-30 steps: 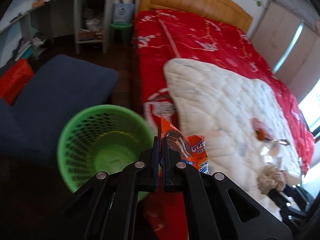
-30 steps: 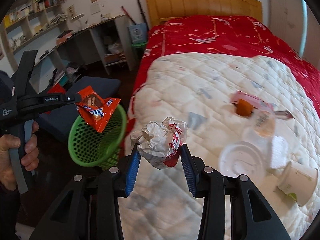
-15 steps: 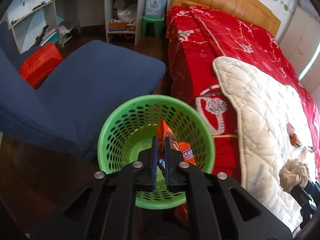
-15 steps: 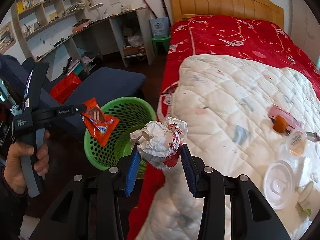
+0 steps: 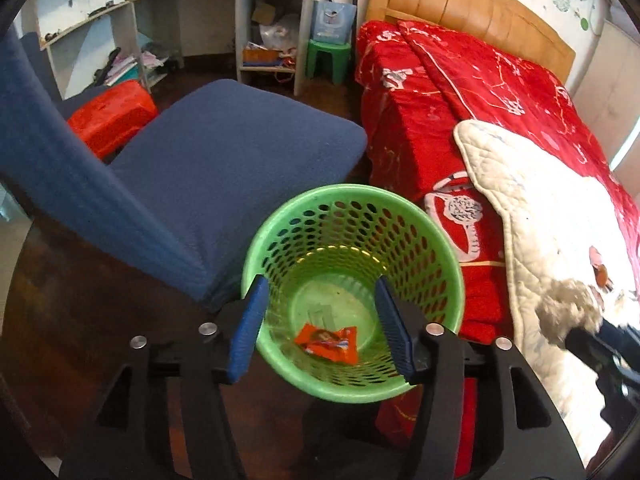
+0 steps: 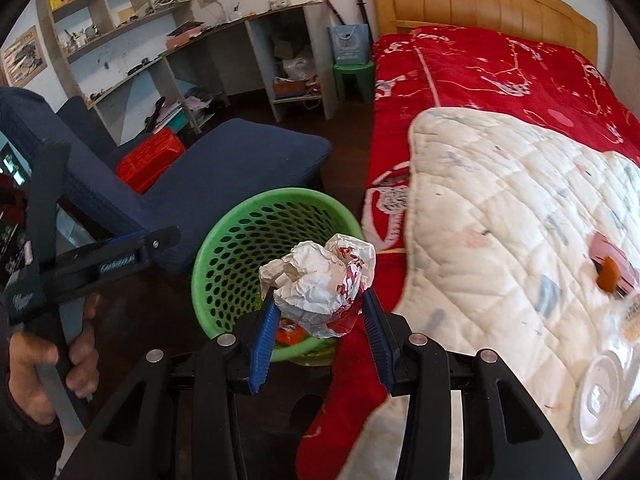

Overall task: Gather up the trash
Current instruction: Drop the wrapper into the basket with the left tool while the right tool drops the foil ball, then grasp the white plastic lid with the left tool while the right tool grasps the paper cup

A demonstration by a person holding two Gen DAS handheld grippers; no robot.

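The left gripper (image 5: 320, 320) hangs over the green basket (image 5: 352, 196), its jaws just having opened and now standing apart with nothing between them; the orange wrapper (image 5: 327, 343) lies on the basket floor below the fingers. The right gripper (image 6: 320, 316) is clamped on the crumpled paper ball (image 6: 320, 284), held near the basket's rim beside the bed (image 6: 500, 80).

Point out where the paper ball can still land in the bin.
Bin floor is bare behind and left of the wrapper. Only the near-right part is taken. The paper ball sits in the right tool, beside the rim.
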